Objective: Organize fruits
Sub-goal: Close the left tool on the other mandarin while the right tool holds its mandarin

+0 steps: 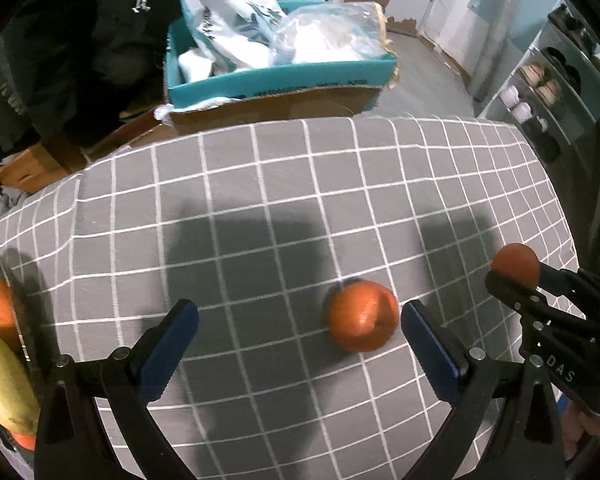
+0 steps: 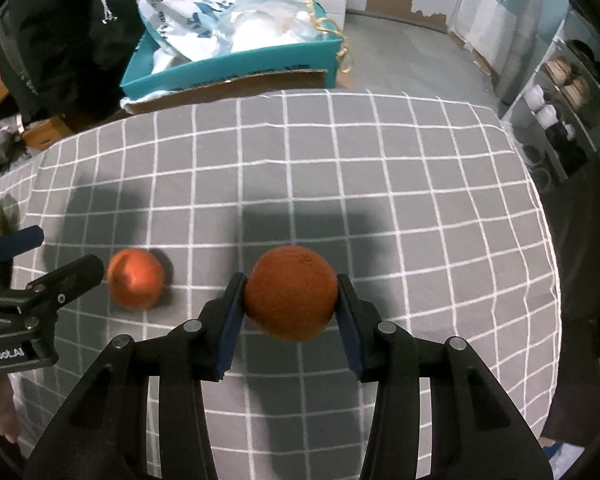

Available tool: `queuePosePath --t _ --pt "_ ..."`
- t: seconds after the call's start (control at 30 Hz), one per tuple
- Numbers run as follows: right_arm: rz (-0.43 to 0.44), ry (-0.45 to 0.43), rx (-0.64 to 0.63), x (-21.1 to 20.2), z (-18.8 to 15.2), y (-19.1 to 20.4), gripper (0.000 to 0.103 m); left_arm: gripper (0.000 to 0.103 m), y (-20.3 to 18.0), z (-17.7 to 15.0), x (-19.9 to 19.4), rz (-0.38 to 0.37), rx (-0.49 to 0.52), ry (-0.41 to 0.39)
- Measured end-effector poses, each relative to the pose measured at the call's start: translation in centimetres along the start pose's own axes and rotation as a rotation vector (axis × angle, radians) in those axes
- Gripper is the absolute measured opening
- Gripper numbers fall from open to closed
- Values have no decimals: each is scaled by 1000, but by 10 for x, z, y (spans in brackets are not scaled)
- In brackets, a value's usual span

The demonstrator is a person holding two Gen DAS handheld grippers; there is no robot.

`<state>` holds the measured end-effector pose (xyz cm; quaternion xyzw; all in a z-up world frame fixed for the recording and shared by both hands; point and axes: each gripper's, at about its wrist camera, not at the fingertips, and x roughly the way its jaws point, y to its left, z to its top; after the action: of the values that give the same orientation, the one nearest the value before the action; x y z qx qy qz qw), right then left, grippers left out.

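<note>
An orange (image 2: 291, 298) sits clamped between the right gripper's (image 2: 290, 312) blue pads, lifted above the checked cloth (image 2: 380, 184). A second orange (image 1: 362, 316) lies on the cloth just inside the left gripper's (image 1: 300, 320) right finger; those fingers stand wide apart.

The worktop (image 2: 380, 184) is covered with matt woven cloth. The held orange (image 2: 291, 298) has rough, dimpled peel; the other fruit (image 1: 362, 316) looks smoother, though blurred. The right tool (image 2: 291, 300) seems matt black plastic with metal rivets.
</note>
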<state>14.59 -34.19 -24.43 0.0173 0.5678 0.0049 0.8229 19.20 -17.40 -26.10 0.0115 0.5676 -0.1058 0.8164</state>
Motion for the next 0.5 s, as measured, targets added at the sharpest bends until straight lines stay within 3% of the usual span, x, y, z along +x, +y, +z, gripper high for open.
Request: queuePosePath --t 0.13,0.23,0.43,0.5 --pt "1 6 27 0 -7 -12 43 101 -10 -1 10 -9 4 16" --pt "4 11 40 2 -10 -17 43 95 -18 -7 18 -10 13 31" --pt "15 16 42 5 -11 -20 43 74 -29 -14 29 -12 50 66" --pt "17 16 40 6 -11 -19 43 56 -30 -16 29 -29 54 63"
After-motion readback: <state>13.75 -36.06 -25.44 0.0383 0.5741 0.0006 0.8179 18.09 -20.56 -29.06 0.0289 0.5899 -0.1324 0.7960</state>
